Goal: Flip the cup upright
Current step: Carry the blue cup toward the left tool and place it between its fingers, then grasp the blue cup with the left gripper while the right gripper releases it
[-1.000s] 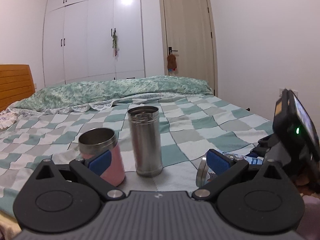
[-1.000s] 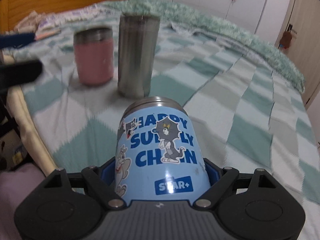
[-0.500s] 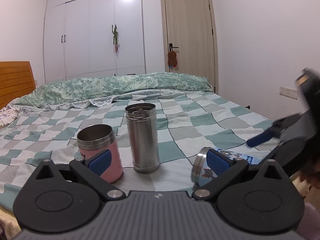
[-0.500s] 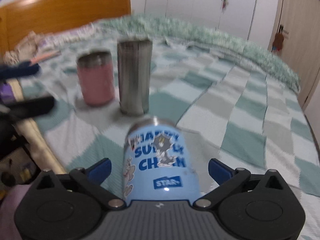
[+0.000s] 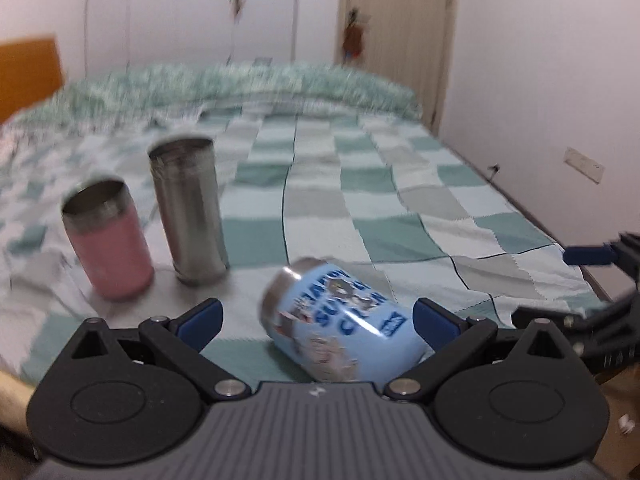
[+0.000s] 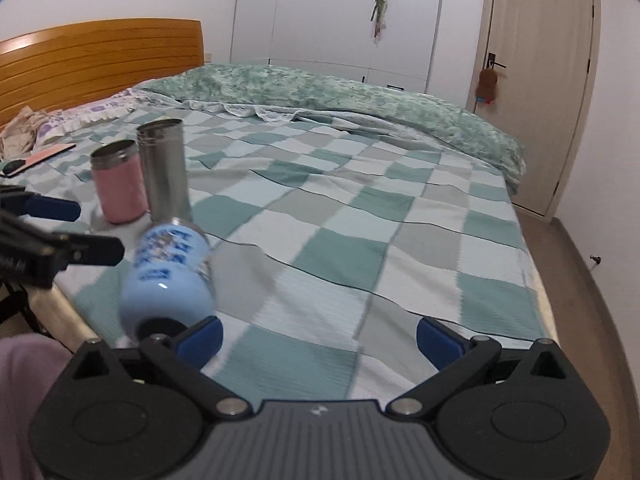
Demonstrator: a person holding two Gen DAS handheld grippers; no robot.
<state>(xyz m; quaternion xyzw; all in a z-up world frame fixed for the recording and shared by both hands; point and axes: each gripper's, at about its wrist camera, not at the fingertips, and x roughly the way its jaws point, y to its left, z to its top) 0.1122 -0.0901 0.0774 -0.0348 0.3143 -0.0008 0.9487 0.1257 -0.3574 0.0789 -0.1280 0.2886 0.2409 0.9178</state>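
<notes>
A light blue cartoon-print cup [image 5: 340, 328] lies on its side on the checked bedspread near the bed's front edge; it also shows in the right wrist view [image 6: 168, 276]. My left gripper [image 5: 316, 320] is open, with the cup lying between its blue fingertips, not clamped. My right gripper [image 6: 318, 338] is open and empty, just right of the cup. A pink cup [image 5: 108, 240] and a tall steel cup [image 5: 188, 208] stand upright to the left and behind.
The bed's front edge [image 6: 68, 308] runs close under the blue cup. A folded green quilt [image 6: 340, 96] lies across the far side. A wooden headboard [image 6: 92, 60], a wardrobe and a door [image 6: 536, 80] stand beyond. Small items [image 6: 36, 158] lie near the pillow.
My right gripper has opened, let go of the blue cup and drawn back to the right. The cup now lies on its side. My left gripper has moved around it.
</notes>
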